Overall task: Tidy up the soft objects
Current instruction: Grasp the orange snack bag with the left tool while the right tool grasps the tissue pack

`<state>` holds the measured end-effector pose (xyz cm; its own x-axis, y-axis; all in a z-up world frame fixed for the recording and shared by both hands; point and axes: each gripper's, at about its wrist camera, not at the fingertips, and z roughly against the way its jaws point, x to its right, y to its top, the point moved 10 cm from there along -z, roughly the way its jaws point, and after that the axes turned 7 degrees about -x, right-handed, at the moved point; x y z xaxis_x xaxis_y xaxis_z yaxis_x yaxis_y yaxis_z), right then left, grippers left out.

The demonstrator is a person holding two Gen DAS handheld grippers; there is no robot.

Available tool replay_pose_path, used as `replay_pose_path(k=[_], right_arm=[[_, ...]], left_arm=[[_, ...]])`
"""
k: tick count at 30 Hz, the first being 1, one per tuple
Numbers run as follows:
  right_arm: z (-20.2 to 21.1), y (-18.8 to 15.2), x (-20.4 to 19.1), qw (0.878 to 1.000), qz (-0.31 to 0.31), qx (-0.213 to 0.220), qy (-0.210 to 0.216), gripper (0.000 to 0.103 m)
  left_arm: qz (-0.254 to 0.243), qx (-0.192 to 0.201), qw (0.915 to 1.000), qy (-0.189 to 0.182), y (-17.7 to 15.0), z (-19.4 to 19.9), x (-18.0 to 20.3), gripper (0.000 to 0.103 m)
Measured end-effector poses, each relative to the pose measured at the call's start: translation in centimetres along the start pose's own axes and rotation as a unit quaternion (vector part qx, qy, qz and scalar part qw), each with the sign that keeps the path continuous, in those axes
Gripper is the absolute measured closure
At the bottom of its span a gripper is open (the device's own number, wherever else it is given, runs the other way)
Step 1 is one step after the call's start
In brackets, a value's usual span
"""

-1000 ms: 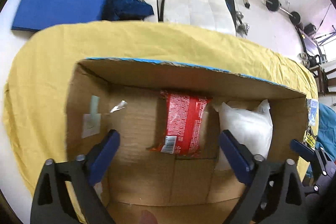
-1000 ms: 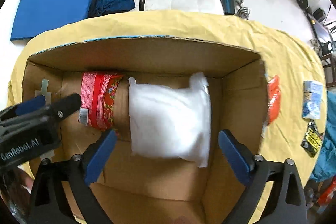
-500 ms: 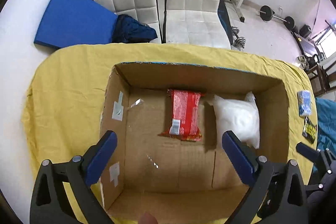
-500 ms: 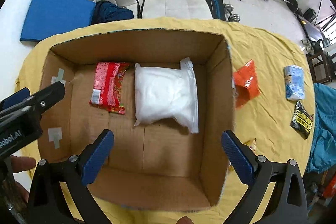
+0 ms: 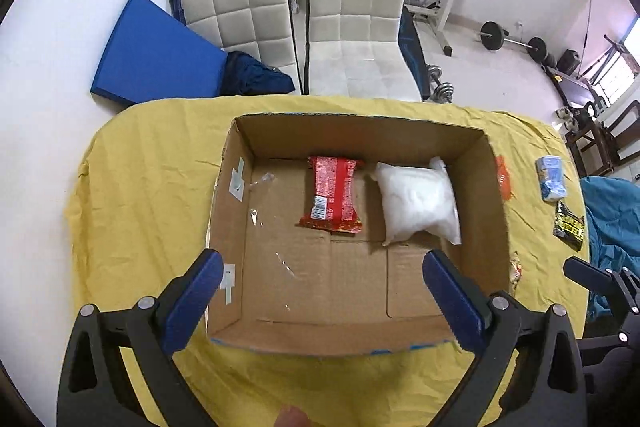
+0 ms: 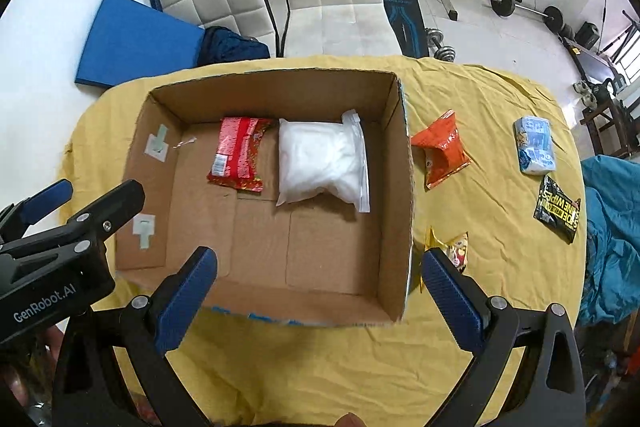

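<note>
The white pouch (image 6: pixel 322 161) lies flat on the floor of the cardboard box (image 6: pixel 402 187), toward the upper right of the box interior, with the red packet (image 6: pixel 238 155) just beside it on its left. The box sits on a yellow cloth (image 6: pixel 500 267) that covers the table.

The right wrist view shows the cloth right of the box in full: an orange packet (image 6: pixel 440 151) close to the box wall, a small yellow packet (image 6: pixel 456 247) at the lower centre-right of the frame, a pale blue tissue pack (image 6: pixel 536 145) and a black wipes packet (image 6: pixel 558 207) near the right edge. In the left wrist view the box wall hides nearly all of the orange packet and yellow packet; only slivers show past its rim.

The pouch is a clear, soft bag filled with white material, slightly puffed. The red packet is glossy and crinkled, with a white barcode panel.

Both sets of tongs are released, fingers spread wide and holding nothing. The left gripper (image 5: pixel 324 301) hangs over the near part of the box, the pouch above its right finger in the frame. The right gripper (image 6: pixel 320 301) straddles the box's near right corner, the pouch above and between its fingers, well apart from them.
</note>
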<state>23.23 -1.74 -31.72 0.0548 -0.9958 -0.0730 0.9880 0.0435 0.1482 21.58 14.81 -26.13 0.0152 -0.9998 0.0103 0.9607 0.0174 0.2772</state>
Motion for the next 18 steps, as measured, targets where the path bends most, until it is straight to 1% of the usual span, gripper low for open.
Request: replay_pose_path(k=[4,7,11,14,16,18], right_arm=[[1.6,-0.7,0.1,1.0,0.007,0.013,0.004,0.0],[2.3,-1.1,0.7,1.0,0.007,0.019,0.012,0.0],[2.6,-1.6,2.4,0.999,0.002,0.02,0.025,0.0],[3.0,-2.1,5.0,0.999,-0.013,0.019,0.035,0.0],[3.4,-2.2,7.6,0.999,-0.025,0.02,0.036,0.0],[3.8,-2.3,10.7,0.999,-0.038,0.023,0.03,0.0]], left_arm=[[-0.003,0.009,0.9999,0.006,-0.5,1.5,0.9,0.001],[0.006,0.0,1.0,-0.004,-1.0,2.0,1.8,0.001],[0.01,-0.002,0.9999,-0.008,-1.4,2.4,4.1,0.001],[-0.001,-0.009,0.9999,-0.013,-1.3,2.3,7.0,0.001],[-0.01,-0.014,0.9997,-0.016,-1.1,2.2,9.2,0.001],[-0.022,-0.019,0.9993,-0.025,-0.8,1.9,12.2,0.001]])
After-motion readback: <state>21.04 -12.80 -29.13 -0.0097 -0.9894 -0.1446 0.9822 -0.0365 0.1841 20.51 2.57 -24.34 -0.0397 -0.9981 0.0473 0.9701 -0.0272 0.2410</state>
